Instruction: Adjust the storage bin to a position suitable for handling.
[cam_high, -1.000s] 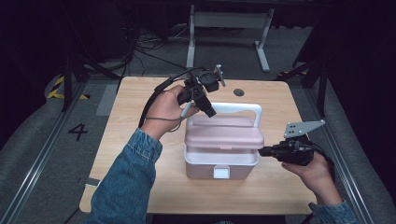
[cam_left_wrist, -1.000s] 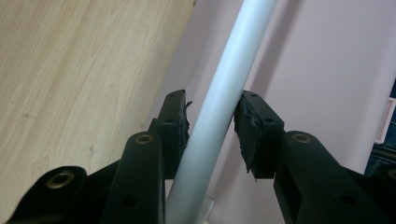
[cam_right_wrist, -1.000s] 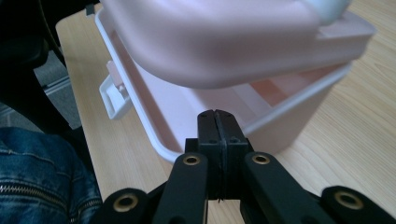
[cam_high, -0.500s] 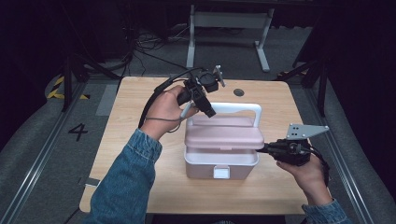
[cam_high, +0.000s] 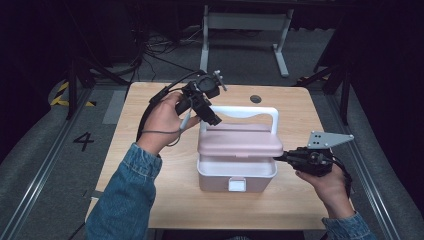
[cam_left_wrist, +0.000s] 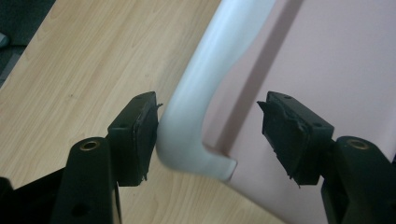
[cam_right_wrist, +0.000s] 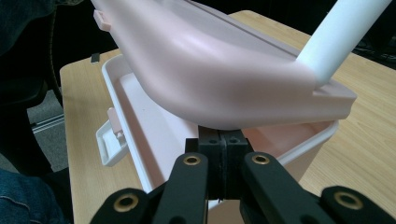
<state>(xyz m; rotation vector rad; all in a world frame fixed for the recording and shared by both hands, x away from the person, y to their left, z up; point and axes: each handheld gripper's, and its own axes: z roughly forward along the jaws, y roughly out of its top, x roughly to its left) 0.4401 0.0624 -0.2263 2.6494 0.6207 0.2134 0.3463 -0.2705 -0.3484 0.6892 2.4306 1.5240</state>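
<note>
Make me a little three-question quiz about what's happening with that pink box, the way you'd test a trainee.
1. True or false: the pink lid is fully shut on the box.
2. What stands between the left gripper's open jaws?
A. white handle
B. front latch
C. cable
3. Fill in: the right gripper's jaws are closed, their tips under the lid's ____.

Key: 1 false, it is raised at the front; 2 A; 3 edge.

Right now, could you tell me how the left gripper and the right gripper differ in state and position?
The left gripper is open, its jaws either side of the box's white handle; the right gripper is shut, tips under the pink lid. The left sits at the box's far left corner, the right at its right side. Both are hand-held.
</note>
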